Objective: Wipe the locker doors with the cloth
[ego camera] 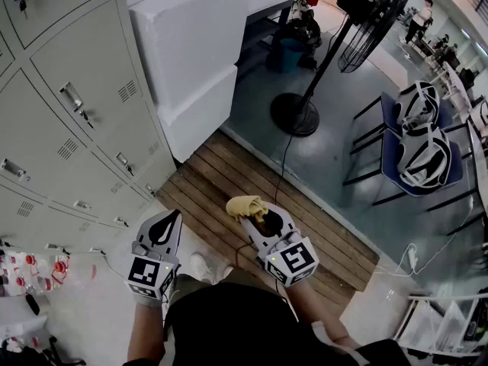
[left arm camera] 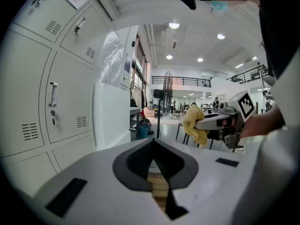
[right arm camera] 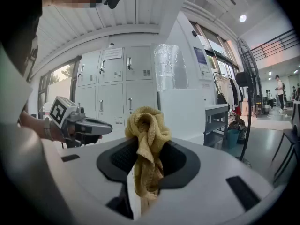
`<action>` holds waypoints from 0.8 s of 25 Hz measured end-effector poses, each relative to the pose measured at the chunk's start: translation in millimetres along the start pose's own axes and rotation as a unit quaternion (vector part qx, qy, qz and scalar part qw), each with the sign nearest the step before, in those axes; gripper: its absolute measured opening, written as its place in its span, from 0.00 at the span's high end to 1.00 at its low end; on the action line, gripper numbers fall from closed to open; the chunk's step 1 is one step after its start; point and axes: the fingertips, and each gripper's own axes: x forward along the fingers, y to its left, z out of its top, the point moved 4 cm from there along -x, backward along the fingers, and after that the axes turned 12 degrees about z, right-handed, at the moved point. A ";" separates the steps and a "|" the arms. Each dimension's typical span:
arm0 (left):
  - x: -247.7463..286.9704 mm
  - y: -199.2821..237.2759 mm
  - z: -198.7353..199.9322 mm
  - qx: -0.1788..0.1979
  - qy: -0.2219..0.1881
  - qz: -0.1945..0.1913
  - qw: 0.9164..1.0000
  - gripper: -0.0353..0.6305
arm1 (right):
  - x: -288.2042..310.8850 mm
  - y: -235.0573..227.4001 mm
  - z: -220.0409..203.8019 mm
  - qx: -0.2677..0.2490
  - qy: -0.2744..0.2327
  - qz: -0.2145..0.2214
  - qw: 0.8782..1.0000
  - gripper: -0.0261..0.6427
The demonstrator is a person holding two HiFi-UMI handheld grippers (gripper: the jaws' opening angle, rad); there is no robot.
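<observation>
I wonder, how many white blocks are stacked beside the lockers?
2: the upper white block rests on the lower white block, both just right of the lockers. Any others behind the stack would be hidden.

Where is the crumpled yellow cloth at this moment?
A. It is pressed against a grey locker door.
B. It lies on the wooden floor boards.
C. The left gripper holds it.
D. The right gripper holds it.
D: the crumpled yellow cloth is pinched in the right gripper, apart from the grey metal lockers, while the left gripper is shut on nothing.
</observation>
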 end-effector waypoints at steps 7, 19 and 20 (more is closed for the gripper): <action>-4.2 60.5 -2.7 -0.011 -0.009 0.003 1.000 0.93 | 58.2 19.5 13.4 -0.009 0.006 0.006 1.000 0.76; -1.8 138.8 -21.8 -0.048 0.004 0.036 0.998 0.93 | 132.3 4.5 22.4 0.022 0.017 0.003 1.000 0.75; 1.2 145.0 -21.8 -0.052 0.007 0.042 0.998 0.93 | 139.7 -1.9 23.3 0.025 0.019 0.003 0.999 0.75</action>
